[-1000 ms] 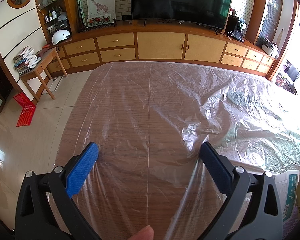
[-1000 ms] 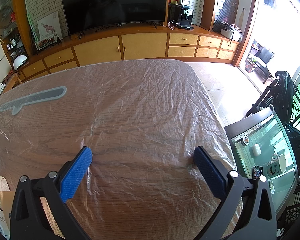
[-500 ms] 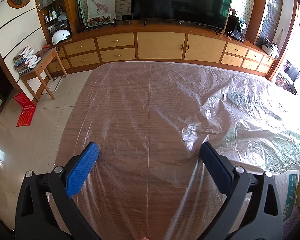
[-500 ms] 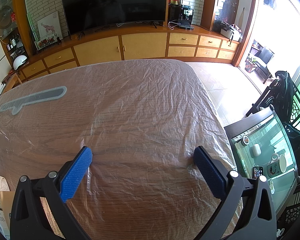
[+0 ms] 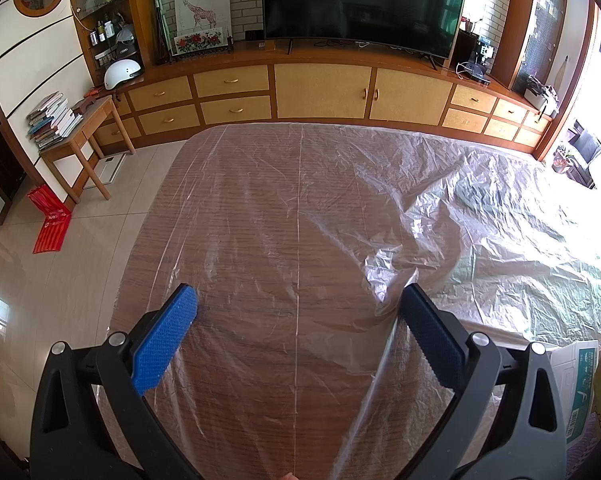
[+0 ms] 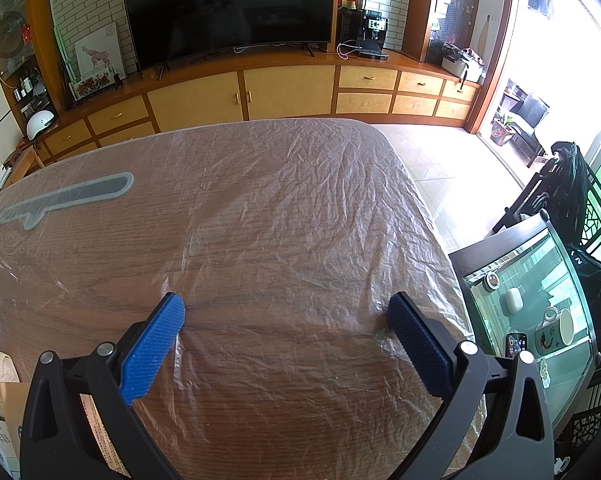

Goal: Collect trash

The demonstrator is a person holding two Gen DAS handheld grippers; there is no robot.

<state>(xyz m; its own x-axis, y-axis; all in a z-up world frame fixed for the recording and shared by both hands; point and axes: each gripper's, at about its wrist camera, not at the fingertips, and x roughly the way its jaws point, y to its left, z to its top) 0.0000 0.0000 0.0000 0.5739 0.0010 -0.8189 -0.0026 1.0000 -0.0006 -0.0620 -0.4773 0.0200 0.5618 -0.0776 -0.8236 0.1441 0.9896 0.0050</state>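
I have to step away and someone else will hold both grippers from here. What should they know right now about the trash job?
Left gripper: open, empty, over the table with its clear plastic sheet.
Right gripper: open, empty, over the same table, nearer its right end.
Trash: no loose scraps show on the sheet; only a grey knife-shaped mark lies under or on it. A cardboard box sits past the near table edge, between the two grippers; what it is for is unclear.
Done: nothing is gripped.
Left: find the trash, possibly the crumpled sheet itself, and collect it.
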